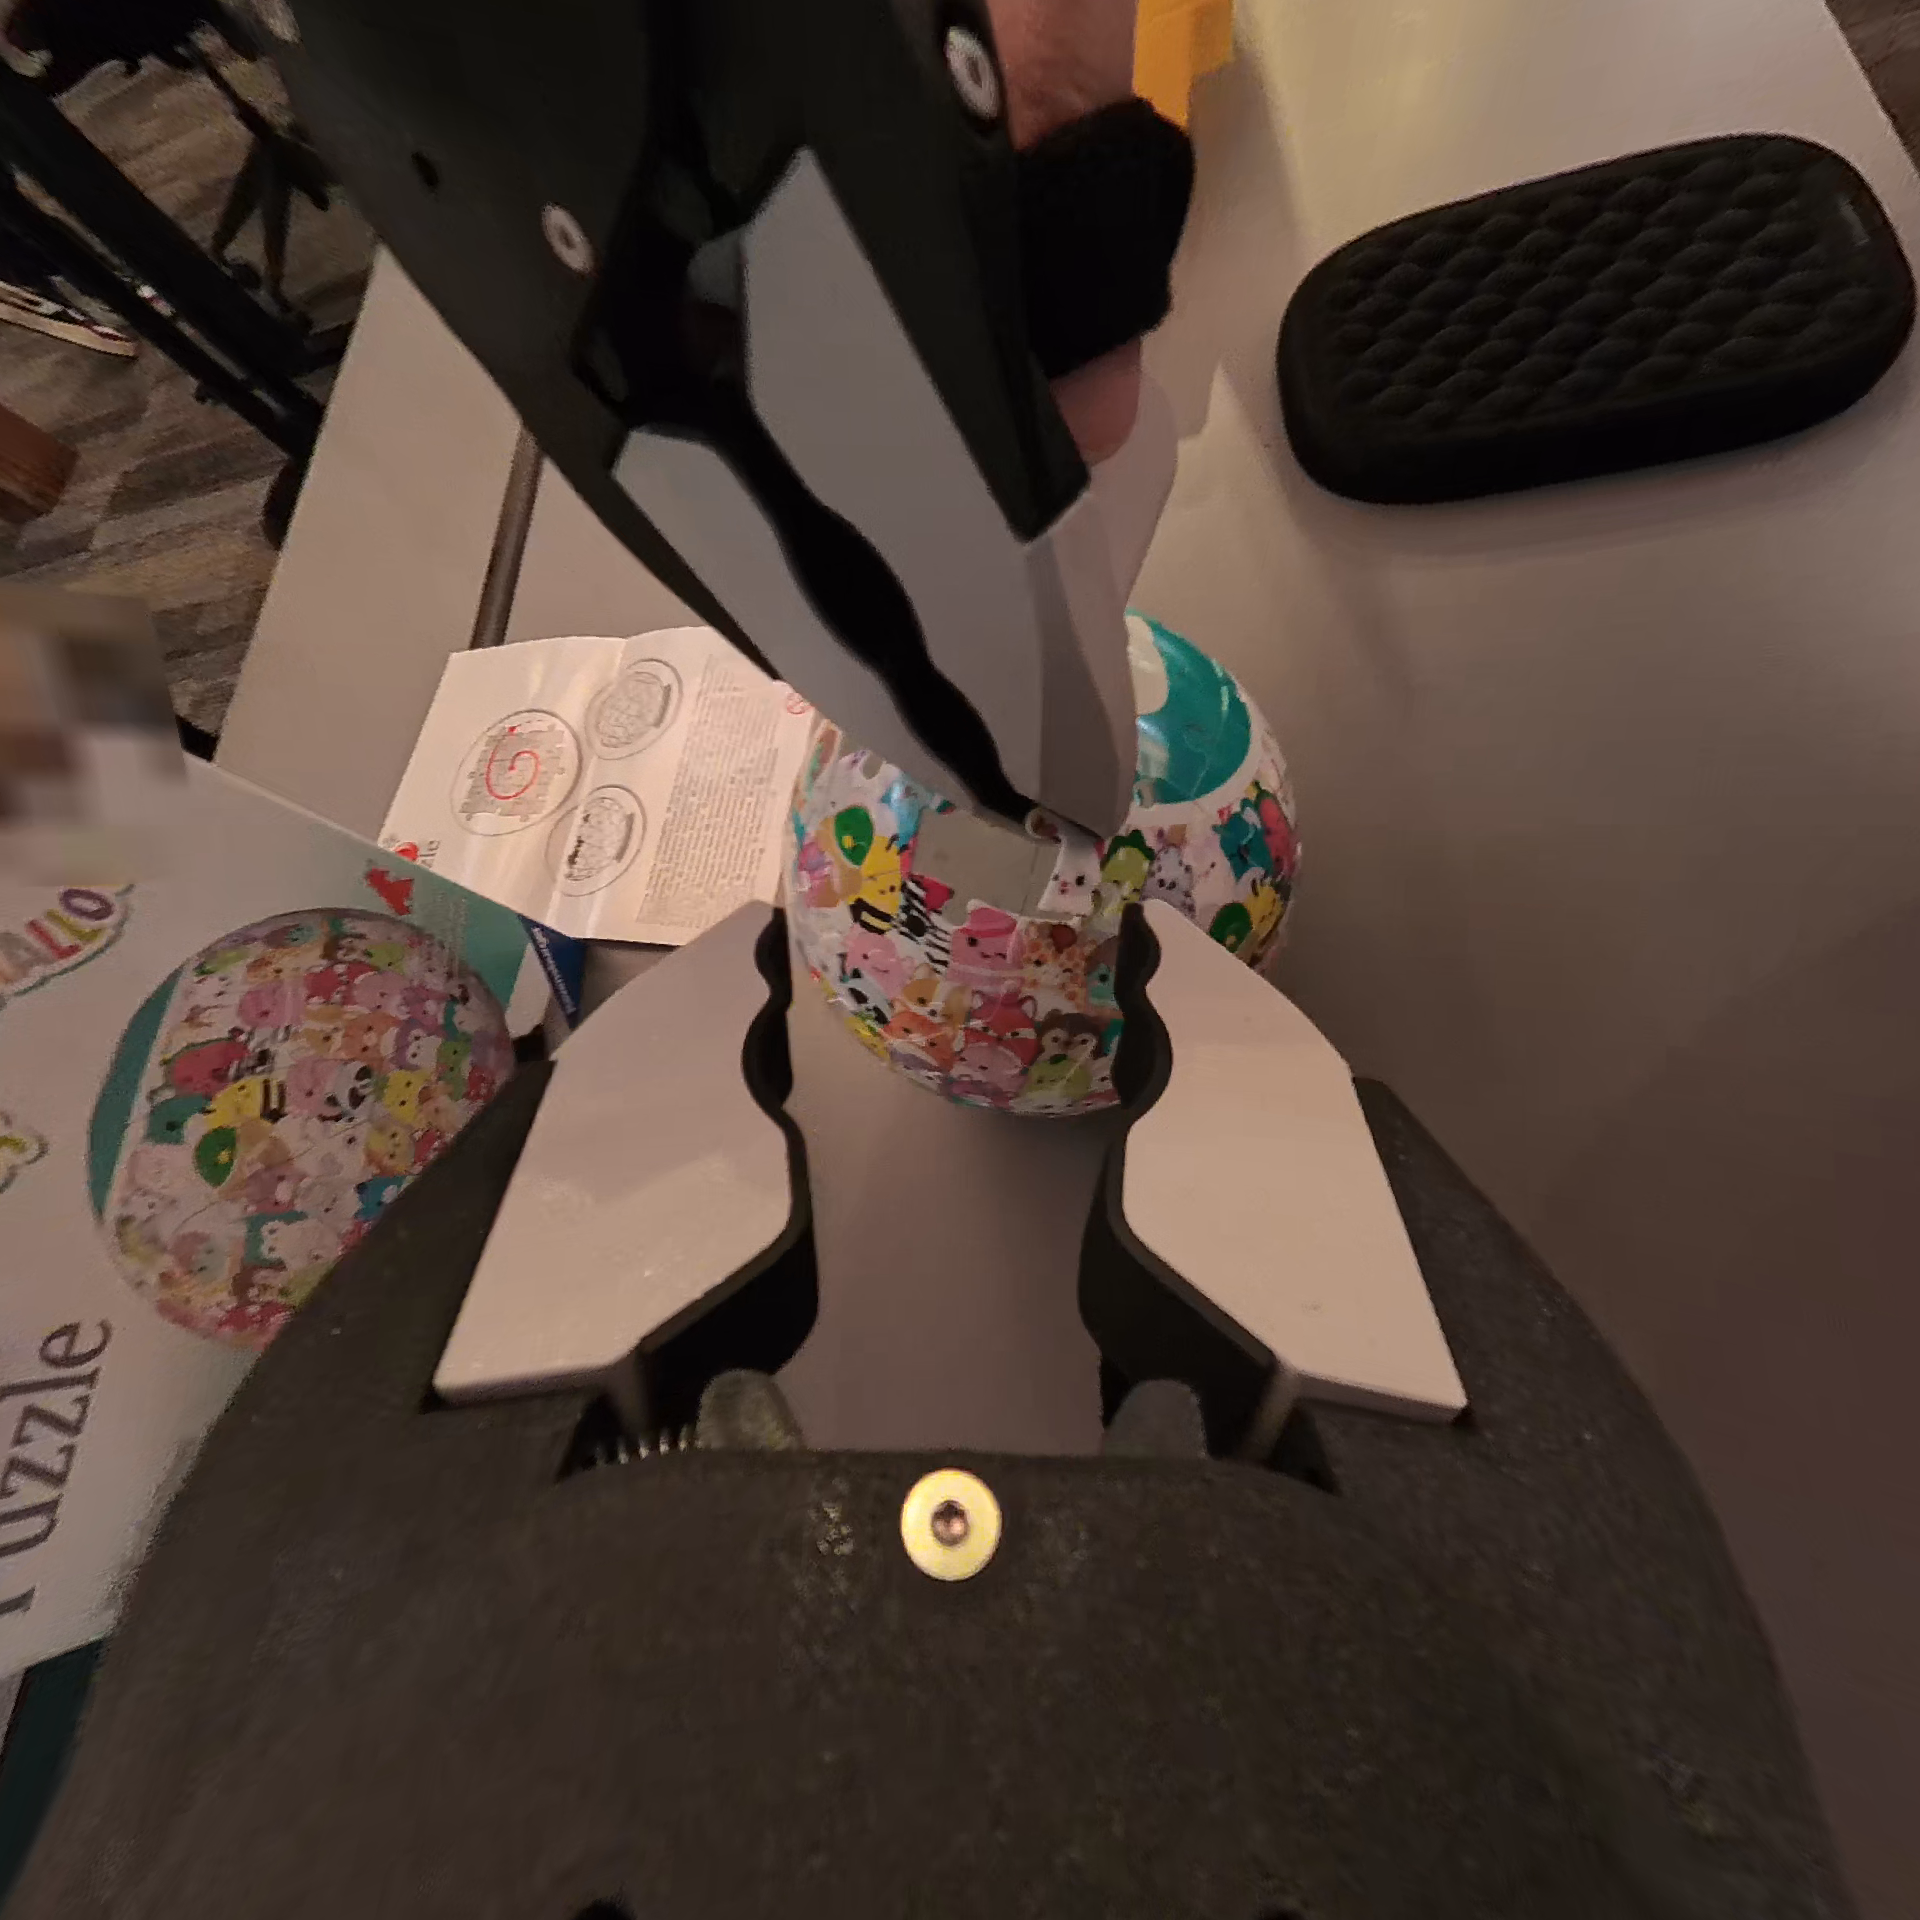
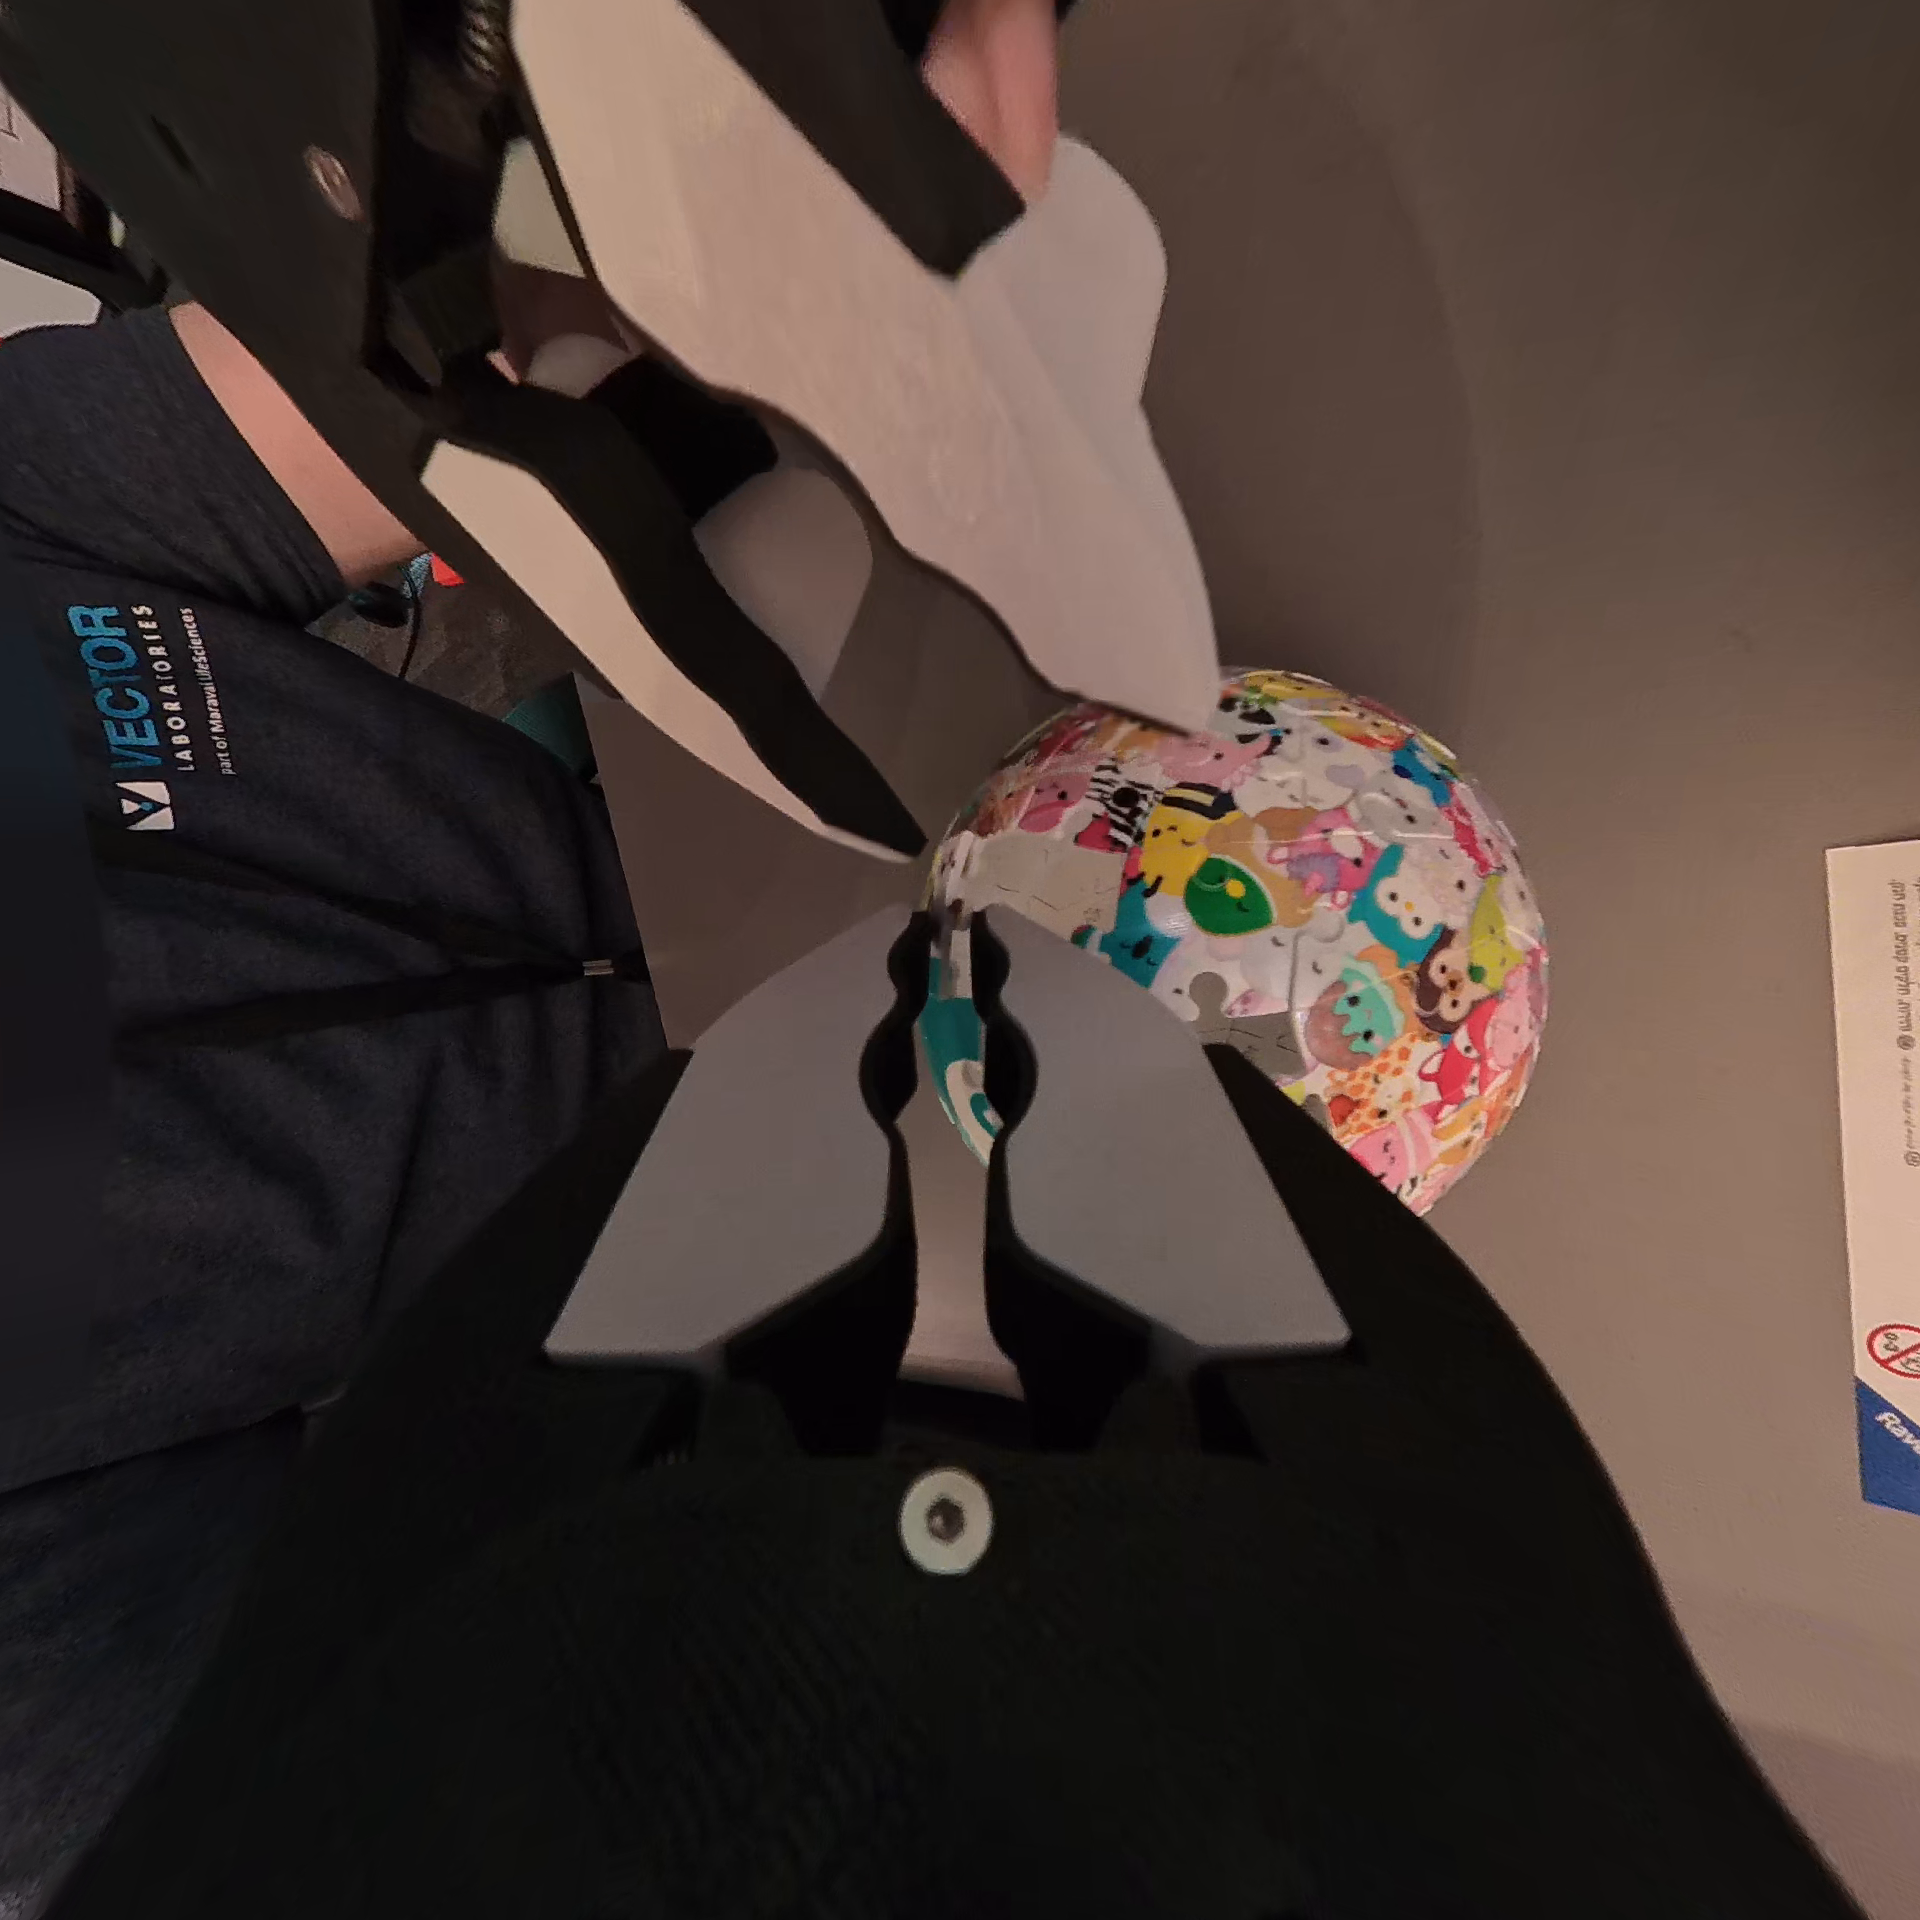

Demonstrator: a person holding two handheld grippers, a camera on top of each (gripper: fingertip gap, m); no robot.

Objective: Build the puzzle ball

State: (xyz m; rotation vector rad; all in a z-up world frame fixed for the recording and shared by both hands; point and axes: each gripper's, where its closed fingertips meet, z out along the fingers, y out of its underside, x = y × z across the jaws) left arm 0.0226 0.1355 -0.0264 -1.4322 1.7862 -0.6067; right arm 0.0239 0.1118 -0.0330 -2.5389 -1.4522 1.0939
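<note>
A: What sits far left in the left wrist view?
B: The puzzle box [image 1: 208,1122], then a folded instruction sheet [image 1: 613,790] beside it on the grey table [image 1: 1558,935].
A: And the puzzle ball [image 1: 997,997]?
B: On the table, just beyond the left gripper [image 1: 951,935], whose 2 fingers stand spread apart, holding nothing.
A: The right gripper [image 1: 1029,816]?
B: Nearly closed, tips pinching a puzzle piece [image 2: 956,930] at the ball's open gap. A black quilted pad [image 1: 1590,322] lies far right.

puzzle ball [image 1: 997,977] | colourful, nearly complete | gap on top | on table [image 1: 1558,831]
</note>
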